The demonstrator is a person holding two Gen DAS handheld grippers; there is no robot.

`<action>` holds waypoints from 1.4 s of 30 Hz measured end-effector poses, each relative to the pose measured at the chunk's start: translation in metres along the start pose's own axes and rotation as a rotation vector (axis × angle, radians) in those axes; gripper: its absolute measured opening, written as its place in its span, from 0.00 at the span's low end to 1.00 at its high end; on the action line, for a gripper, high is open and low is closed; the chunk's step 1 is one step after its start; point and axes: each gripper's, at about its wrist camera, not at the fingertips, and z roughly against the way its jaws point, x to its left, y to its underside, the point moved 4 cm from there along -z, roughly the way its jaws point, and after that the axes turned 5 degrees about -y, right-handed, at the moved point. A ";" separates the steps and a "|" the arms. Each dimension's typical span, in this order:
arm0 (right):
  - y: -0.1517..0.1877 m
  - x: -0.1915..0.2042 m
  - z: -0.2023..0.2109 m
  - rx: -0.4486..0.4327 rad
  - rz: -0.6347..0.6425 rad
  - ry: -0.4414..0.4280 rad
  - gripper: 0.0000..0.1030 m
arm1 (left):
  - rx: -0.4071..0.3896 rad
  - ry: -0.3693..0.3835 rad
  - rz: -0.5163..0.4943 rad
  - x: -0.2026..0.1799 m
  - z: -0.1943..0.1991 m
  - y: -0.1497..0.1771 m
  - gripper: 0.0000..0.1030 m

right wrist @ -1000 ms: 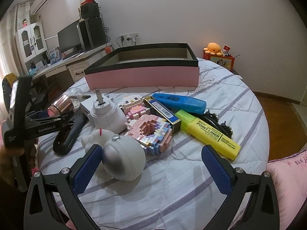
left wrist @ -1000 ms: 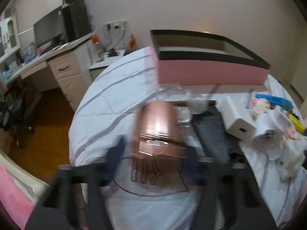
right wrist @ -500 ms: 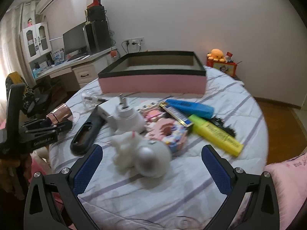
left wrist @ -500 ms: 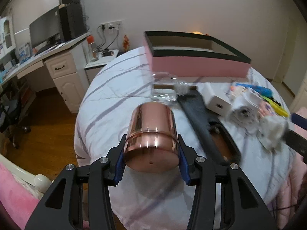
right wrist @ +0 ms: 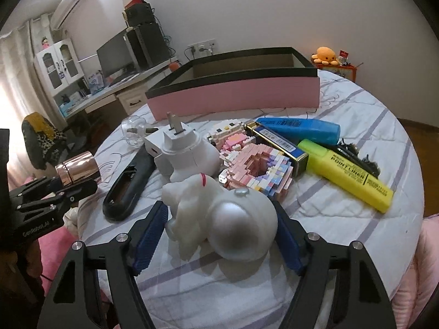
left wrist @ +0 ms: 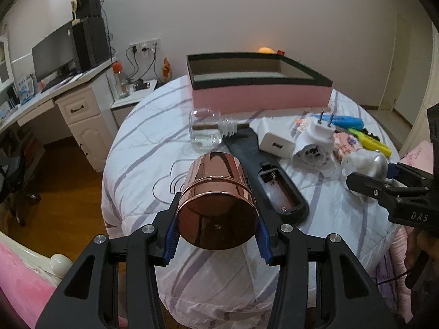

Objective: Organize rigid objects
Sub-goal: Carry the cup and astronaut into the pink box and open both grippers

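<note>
My left gripper point(left wrist: 216, 240) is shut on a shiny copper cup point(left wrist: 218, 203), held on its side above the near left edge of the round table; it also shows in the right wrist view point(right wrist: 78, 168). My right gripper point(right wrist: 219, 237) has closed around a white figurine with a silver dome point(right wrist: 227, 219), and both pads touch its sides. The same figurine shows in the left wrist view point(left wrist: 365, 163). A large pink box with a black rim point(right wrist: 236, 93) stands open at the far side of the table, also in the left wrist view point(left wrist: 260, 90).
On the striped tablecloth point(right wrist: 343, 224) lie a black remote with open battery bay point(left wrist: 266, 172), a white plug adapter point(right wrist: 186, 153), a glass bottle point(left wrist: 205, 130), pink brick models point(right wrist: 255, 172), a blue marker point(right wrist: 299, 130), a yellow highlighter point(right wrist: 345, 175). A desk point(left wrist: 63, 98) stands left.
My right gripper moved forward and closed around the white figurine, having been wide open before. My left gripper lifted the copper cup and drew it back toward the table's near edge.
</note>
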 end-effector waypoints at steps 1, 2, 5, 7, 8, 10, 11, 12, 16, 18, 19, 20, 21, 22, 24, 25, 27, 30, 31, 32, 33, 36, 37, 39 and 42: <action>0.000 0.001 0.003 -0.004 0.008 0.002 0.73 | -0.005 0.004 -0.002 -0.001 0.002 -0.001 0.46; -0.001 0.003 0.006 -0.008 0.014 0.001 0.73 | -0.013 0.006 -0.006 -0.002 0.005 -0.003 0.46; -0.006 0.006 0.014 -0.025 0.035 -0.010 0.72 | -0.039 0.013 -0.014 -0.008 0.013 -0.012 0.46; -0.012 0.008 0.018 -0.031 0.049 -0.016 0.64 | -0.049 0.022 -0.022 -0.011 0.016 -0.018 0.46; -0.014 0.008 0.018 -0.030 0.055 -0.023 0.64 | -0.056 0.027 -0.023 -0.012 0.018 -0.021 0.46; -0.020 0.009 0.016 -0.032 0.071 -0.020 0.64 | -0.067 0.039 -0.023 -0.016 0.019 -0.029 0.46; -0.022 0.008 0.016 -0.037 0.077 -0.019 0.64 | -0.072 0.041 -0.025 -0.019 0.019 -0.034 0.46; -0.024 0.008 0.015 -0.038 0.077 -0.025 0.64 | -0.073 0.040 -0.030 -0.021 0.018 -0.036 0.46; -0.040 0.006 0.017 -0.053 0.092 -0.048 0.64 | -0.083 0.057 -0.050 -0.030 0.016 -0.052 0.46; -0.051 0.005 0.018 -0.062 0.107 -0.053 0.64 | -0.092 0.060 -0.056 -0.033 0.014 -0.063 0.46; -0.056 0.004 0.018 -0.067 0.112 -0.055 0.64 | -0.100 0.063 -0.059 -0.035 0.013 -0.068 0.46; -0.064 0.003 0.019 -0.075 0.117 -0.060 0.64 | -0.107 0.072 -0.063 -0.036 0.013 -0.075 0.46; -0.071 0.004 0.019 -0.079 0.124 -0.064 0.64 | -0.112 0.084 -0.065 -0.038 0.011 -0.083 0.46; -0.080 0.004 0.019 -0.084 0.135 -0.063 0.64 | -0.115 0.096 -0.065 -0.039 0.008 -0.090 0.46; -0.099 0.005 0.016 -0.095 0.170 -0.051 0.64 | -0.122 0.107 -0.068 -0.041 0.001 -0.109 0.46; -0.109 0.005 0.013 -0.095 0.185 -0.050 0.64 | -0.126 0.109 -0.073 -0.041 -0.003 -0.117 0.46; -0.126 0.003 0.004 -0.094 0.203 -0.044 0.64 | -0.126 0.103 -0.079 -0.042 -0.014 -0.135 0.46; -0.151 -0.002 -0.015 -0.072 0.228 -0.026 0.64 | -0.113 0.130 -0.073 -0.042 -0.038 -0.165 0.46; -0.157 -0.003 -0.021 -0.062 0.237 -0.018 0.64 | -0.104 0.140 -0.068 -0.041 -0.048 -0.174 0.46; -0.166 -0.005 -0.029 -0.061 0.245 -0.013 0.64 | -0.093 0.142 -0.063 -0.039 -0.057 -0.180 0.46; -0.172 -0.007 -0.035 -0.055 0.245 -0.013 0.64 | -0.078 0.137 -0.066 -0.038 -0.069 -0.187 0.46; -0.192 -0.017 -0.062 -0.022 0.245 0.004 0.64 | -0.031 0.120 -0.066 -0.030 -0.106 -0.204 0.46; -0.195 -0.020 -0.070 -0.009 0.243 0.010 0.64 | -0.017 0.121 -0.064 -0.029 -0.116 -0.206 0.46; -0.200 -0.028 -0.087 0.018 0.234 0.010 0.64 | 0.014 0.128 -0.048 -0.024 -0.137 -0.210 0.46; -0.203 -0.036 -0.109 0.053 0.221 0.010 0.64 | 0.058 0.107 -0.049 -0.022 -0.163 -0.208 0.46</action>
